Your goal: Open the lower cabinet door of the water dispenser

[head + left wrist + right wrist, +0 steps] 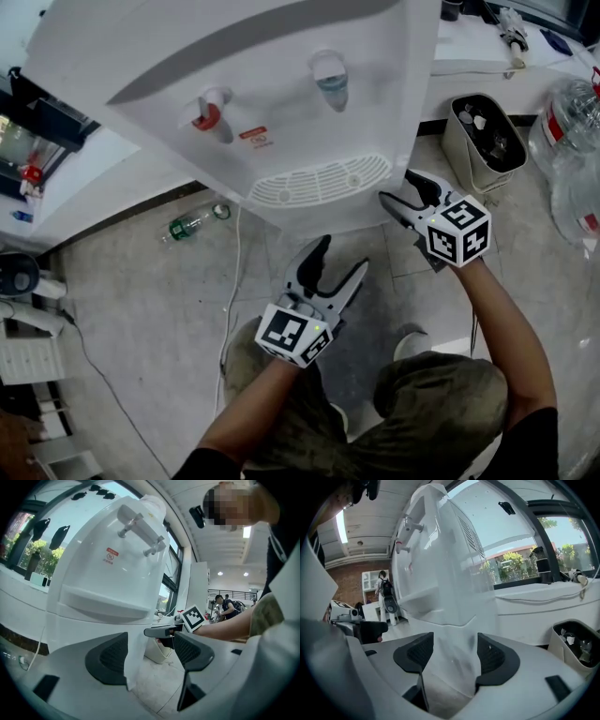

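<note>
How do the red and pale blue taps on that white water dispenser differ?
In the head view the red tap sits left, the pale blue tap right. A red warning label lies beside the red tap, none beside the pale blue tap. Both hang above the slotted drip tray.

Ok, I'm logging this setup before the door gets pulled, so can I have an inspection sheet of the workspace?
Surface: grey tiled floor.
Job's things: white water dispenser, upright; cannot tell its lower door's state.
Clutter: green bottle lying on the floor; waste bin; clear water jugs at the right.
Grippers: left gripper open, empty, short of the dispenser; right gripper open, the dispenser's corner edge between its jaws.
Cables: white cord along the floor.
Surroundings: white counter, windows, people far off.
</note>
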`<state>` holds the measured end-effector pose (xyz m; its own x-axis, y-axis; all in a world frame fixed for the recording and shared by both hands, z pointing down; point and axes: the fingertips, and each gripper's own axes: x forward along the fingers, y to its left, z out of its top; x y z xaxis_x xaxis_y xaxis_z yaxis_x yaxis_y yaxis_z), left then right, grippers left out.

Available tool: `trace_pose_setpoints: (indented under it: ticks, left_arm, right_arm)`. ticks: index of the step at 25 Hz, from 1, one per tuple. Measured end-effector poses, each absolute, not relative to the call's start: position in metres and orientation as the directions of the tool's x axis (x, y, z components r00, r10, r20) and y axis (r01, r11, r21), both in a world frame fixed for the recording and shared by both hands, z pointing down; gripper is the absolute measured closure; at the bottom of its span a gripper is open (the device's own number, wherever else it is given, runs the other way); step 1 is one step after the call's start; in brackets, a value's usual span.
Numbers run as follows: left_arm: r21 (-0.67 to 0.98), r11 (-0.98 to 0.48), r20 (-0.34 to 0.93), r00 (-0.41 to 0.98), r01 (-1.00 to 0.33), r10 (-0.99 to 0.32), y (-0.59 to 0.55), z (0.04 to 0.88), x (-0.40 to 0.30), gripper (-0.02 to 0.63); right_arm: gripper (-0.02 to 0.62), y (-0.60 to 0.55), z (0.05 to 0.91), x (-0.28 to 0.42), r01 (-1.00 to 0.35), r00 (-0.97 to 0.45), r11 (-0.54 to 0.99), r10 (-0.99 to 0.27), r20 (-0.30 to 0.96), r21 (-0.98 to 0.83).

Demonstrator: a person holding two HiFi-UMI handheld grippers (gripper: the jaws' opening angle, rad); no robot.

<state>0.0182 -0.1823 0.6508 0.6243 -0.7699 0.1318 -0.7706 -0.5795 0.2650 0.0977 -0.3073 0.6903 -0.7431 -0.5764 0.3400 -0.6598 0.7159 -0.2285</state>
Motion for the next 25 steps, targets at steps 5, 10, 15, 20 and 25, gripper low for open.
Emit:
trace_pose_setpoints:
  ticks: [5,10,15,20,25]
  left_arm:
    - [0.249,-0.568,0.140,0.609,-0.785,-0.781,-0.184,0.654,0.007,0.319]
    - [0.282,-0.543,0.161,0.597,-0.791,-0.786,-0.181,0.662,-0.002,0.319]
    - [0.296,-0.540,0.157,0.598,-0.788,-0.786,-0.178,0.663,-0.003,0.319]
    - [0.344,-0.527,0.153,0.600,-0.777,-0.785,-0.177,0.660,-0.006,0.319]
    - [0.319,-0.546,0.145,0.609,-0.775,-0.780,-0.177,0.658,-0.005,0.319]
  right_arm:
    - [0.334,-0.313,0.692,0.095,-0.692,-0.716,0.690,-0.616,0.328,-0.213]
    - [0.338,-0.314,0.694,0.097,-0.712,-0.699,0.667,-0.641,0.317,-0.219]
    - [0.347,-0.313,0.693,0.098,-0.720,-0.691,0.659,-0.649,0.319,-0.220]
    - [0.363,-0.311,0.692,0.097,-0.724,-0.684,0.661,-0.652,0.328,-0.195]
    - [0.374,-0.310,0.692,0.097,-0.727,-0.682,0.658,-0.655,0.326,-0.198]
